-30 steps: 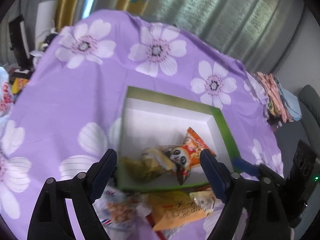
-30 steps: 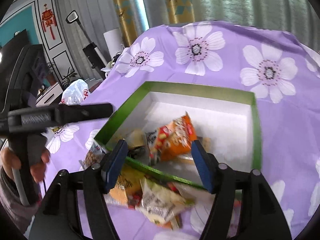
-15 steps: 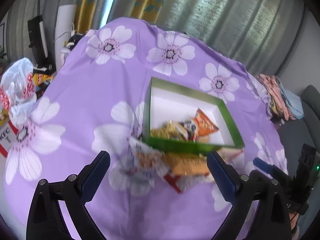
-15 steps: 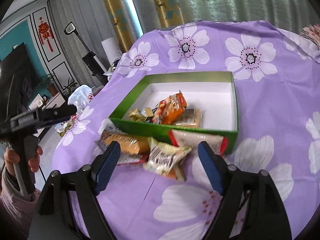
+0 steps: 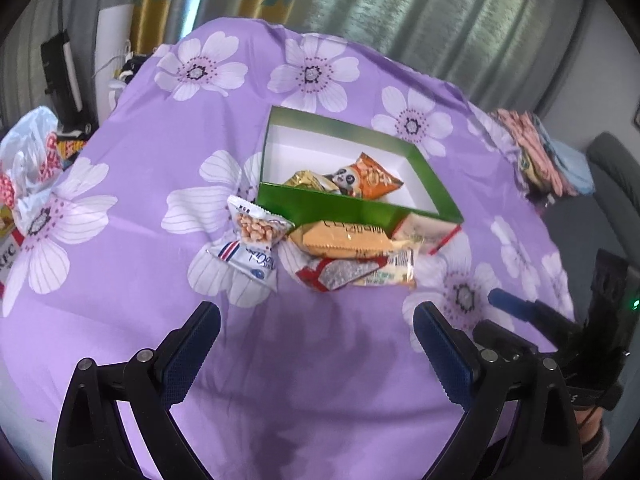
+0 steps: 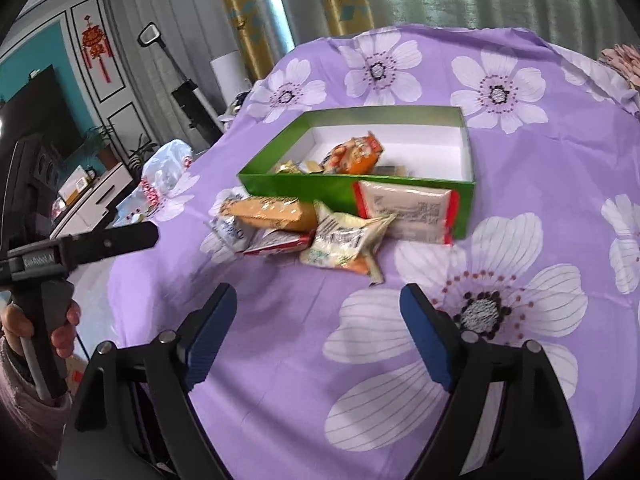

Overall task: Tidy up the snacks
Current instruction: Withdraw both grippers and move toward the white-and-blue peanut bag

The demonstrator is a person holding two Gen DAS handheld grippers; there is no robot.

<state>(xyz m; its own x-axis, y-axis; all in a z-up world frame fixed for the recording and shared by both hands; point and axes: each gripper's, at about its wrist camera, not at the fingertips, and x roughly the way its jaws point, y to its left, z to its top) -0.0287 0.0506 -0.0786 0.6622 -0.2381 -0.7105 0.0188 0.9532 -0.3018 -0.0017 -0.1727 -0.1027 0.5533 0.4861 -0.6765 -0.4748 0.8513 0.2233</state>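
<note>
A green box [image 5: 320,204] [image 6: 296,188] with a white inside stands on the purple flowered cloth. In it lie an orange panda packet [image 5: 372,178] [image 6: 356,154] and a gold packet [image 5: 306,180]. Piled against its near wall are a white peanut packet [image 5: 256,232], a yellow-orange packet [image 5: 344,238] [image 6: 272,210], a red-and-white packet [image 5: 336,274], a pale crinkled packet [image 6: 344,240] and a red-edged white packet [image 6: 408,210]. My left gripper [image 5: 316,312] hangs open and empty short of the pile. My right gripper [image 6: 318,292] is opening its jaws, with nothing between them.
A white plastic bag [image 5: 28,160] [image 6: 168,160] sits off the table's left edge. Folded clothes [image 5: 536,152] lie at the far right. A hand [image 6: 64,328] holds the left gripper's handle at the left of the right wrist view. Bare cloth lies under both grippers.
Both grippers have drawn back from the box toward the near side of the table, and their jaws stand wider. The packets in the box and the pile have stayed put.
</note>
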